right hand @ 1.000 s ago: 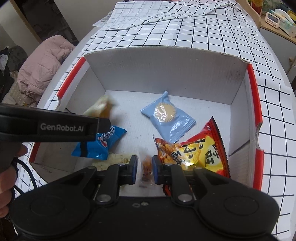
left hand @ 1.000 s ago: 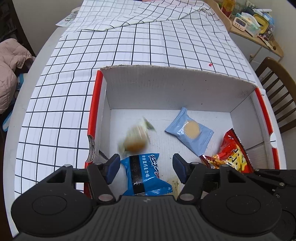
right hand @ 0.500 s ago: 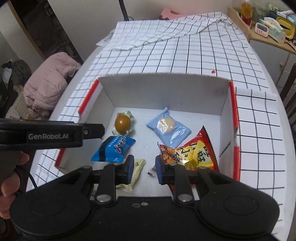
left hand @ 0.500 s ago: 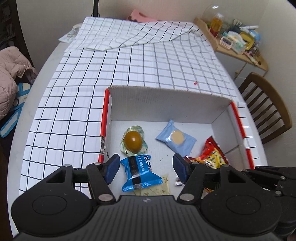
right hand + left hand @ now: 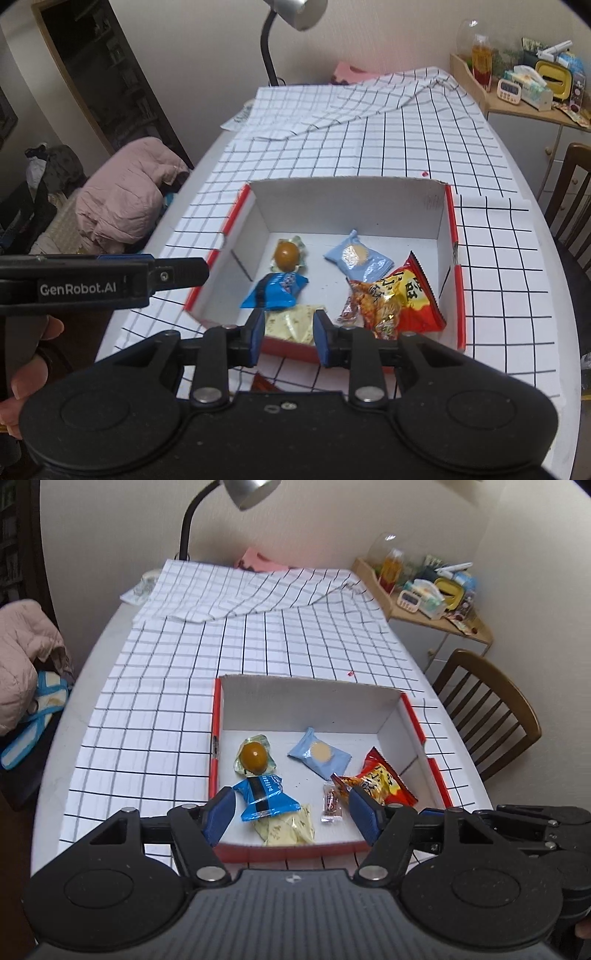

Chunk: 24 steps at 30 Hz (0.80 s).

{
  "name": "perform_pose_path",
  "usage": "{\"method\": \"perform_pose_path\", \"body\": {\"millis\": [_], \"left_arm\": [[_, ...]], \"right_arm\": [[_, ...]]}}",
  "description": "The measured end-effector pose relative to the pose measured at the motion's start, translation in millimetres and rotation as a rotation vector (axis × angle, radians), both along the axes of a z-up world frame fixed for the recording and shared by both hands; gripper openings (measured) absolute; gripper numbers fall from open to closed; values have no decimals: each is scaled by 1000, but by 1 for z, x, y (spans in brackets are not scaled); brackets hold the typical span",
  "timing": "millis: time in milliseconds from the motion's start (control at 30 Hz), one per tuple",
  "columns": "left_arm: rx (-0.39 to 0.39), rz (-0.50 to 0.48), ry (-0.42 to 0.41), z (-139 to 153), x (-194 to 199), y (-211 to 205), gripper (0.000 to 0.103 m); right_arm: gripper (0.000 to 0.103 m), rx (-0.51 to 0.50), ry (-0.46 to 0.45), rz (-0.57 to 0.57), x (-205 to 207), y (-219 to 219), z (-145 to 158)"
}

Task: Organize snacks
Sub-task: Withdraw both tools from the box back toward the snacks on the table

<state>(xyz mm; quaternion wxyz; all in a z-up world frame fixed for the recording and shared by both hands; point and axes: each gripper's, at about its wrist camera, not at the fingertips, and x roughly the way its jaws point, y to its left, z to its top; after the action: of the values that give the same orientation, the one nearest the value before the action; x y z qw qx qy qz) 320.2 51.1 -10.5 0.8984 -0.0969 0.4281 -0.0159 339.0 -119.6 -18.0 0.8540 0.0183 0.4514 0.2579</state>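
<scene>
A white cardboard box with red edges point(image 5: 391, 712) point(image 5: 439, 210) sits on the checked tablecloth. Inside lie a brown round snack in clear wrap point(image 5: 254, 756) point(image 5: 286, 253), a blue packet point(image 5: 264, 795) point(image 5: 275, 291), a pale yellow packet point(image 5: 286, 829) point(image 5: 290, 321), a light blue biscuit packet point(image 5: 319, 757) point(image 5: 358, 256), a small wrapped candy point(image 5: 330, 801) point(image 5: 347, 312) and a red-yellow crisp bag point(image 5: 380, 782) point(image 5: 399, 295). My left gripper point(image 5: 291, 816) is open and empty above the box's near edge. My right gripper point(image 5: 290, 336) is open and empty, also above the near edge.
A wooden chair point(image 5: 487, 709) stands at the table's right. A side shelf with clutter point(image 5: 424, 590) is at the back right. A lamp point(image 5: 221, 502) stands at the table's far end. A pink jacket point(image 5: 125, 192) lies left of the table. Something red point(image 5: 264, 384) lies under my right gripper.
Both grippers pulled back and up from the box. The right gripper opened and released the small candy into the box. The brown snack dropped by the left gripper settled.
</scene>
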Motion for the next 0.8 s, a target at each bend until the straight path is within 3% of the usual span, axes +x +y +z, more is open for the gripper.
{"method": "perform_pose_path", "body": {"millis": [100, 133, 167, 233, 600, 800], "left_arm": [[2, -11, -28, 9, -20, 1, 68], [0, -16, -37, 11, -27, 3, 68], [0, -21, -45, 13, -35, 4, 68], [3, -25, -57, 15, -50, 6, 68], [-2, -16, -90, -5, -125, 26, 88], [15, 11, -46, -32, -139, 34, 89]], "right_arm": [[35, 23, -18, -3, -17, -3, 9], [48, 29, -28, -4, -23, -4, 11], [76, 36, -37, -4, -30, -4, 13], [93, 51, -60, -3, -43, -7, 17], [101, -30, -138, -27, -106, -5, 10], [102, -57, -143, -72, -124, -14, -13]]}}
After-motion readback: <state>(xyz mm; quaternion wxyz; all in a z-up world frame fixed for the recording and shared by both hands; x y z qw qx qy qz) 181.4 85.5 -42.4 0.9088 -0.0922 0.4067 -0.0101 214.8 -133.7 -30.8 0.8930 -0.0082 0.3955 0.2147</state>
